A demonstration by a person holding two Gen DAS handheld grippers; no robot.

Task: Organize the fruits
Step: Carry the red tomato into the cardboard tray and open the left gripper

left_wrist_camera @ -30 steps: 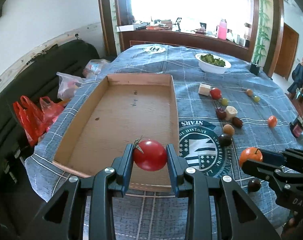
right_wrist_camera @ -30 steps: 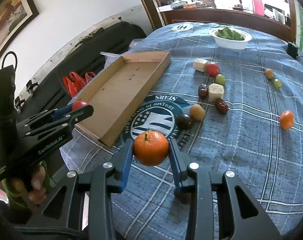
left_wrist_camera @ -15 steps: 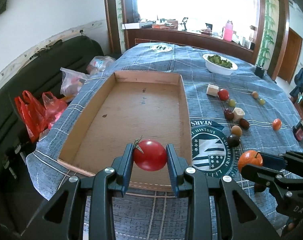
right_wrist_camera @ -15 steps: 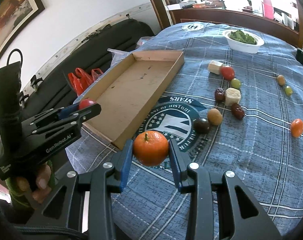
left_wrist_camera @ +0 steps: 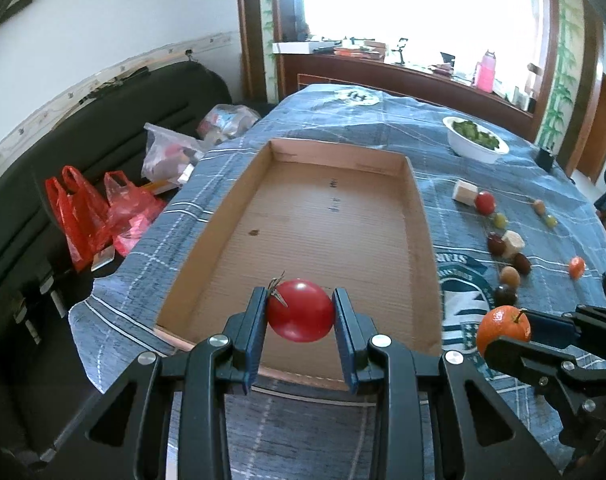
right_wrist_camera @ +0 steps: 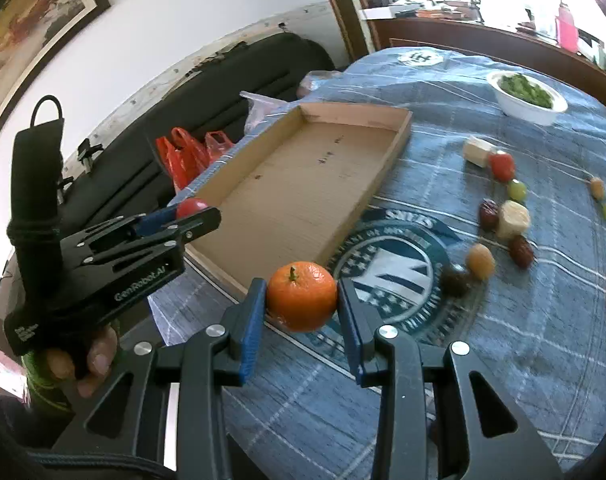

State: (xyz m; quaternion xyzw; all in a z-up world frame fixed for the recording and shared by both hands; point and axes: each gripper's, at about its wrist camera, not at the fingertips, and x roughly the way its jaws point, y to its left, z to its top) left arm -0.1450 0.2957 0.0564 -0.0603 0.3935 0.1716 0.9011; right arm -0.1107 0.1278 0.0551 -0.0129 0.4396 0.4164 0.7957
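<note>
My left gripper (left_wrist_camera: 301, 332) is shut on a red tomato (left_wrist_camera: 301, 310) and holds it in the air above the near end of an empty cardboard tray (left_wrist_camera: 331, 224). My right gripper (right_wrist_camera: 301, 320) is shut on an orange tangerine (right_wrist_camera: 301, 295) and holds it above the tray's near right corner (right_wrist_camera: 303, 252). The tangerine also shows in the left wrist view (left_wrist_camera: 503, 330), right of the tray. Several small fruits lie loose on the blue cloth right of the tray, among them a red tomato (right_wrist_camera: 501, 166) and a green grape (right_wrist_camera: 517, 190).
A white bowl of greens (left_wrist_camera: 475, 142) stands at the far right of the round table. Pale cubes (right_wrist_camera: 513, 219) lie among the fruits. Red plastic bags (left_wrist_camera: 87, 216) and a dark sofa are off the table's left edge. A small dark object (left_wrist_camera: 545, 156) sits past the bowl.
Both grippers have risen and drawn back a little from the table while keeping hold of their fruits. The tray and loose fruits have not moved.
</note>
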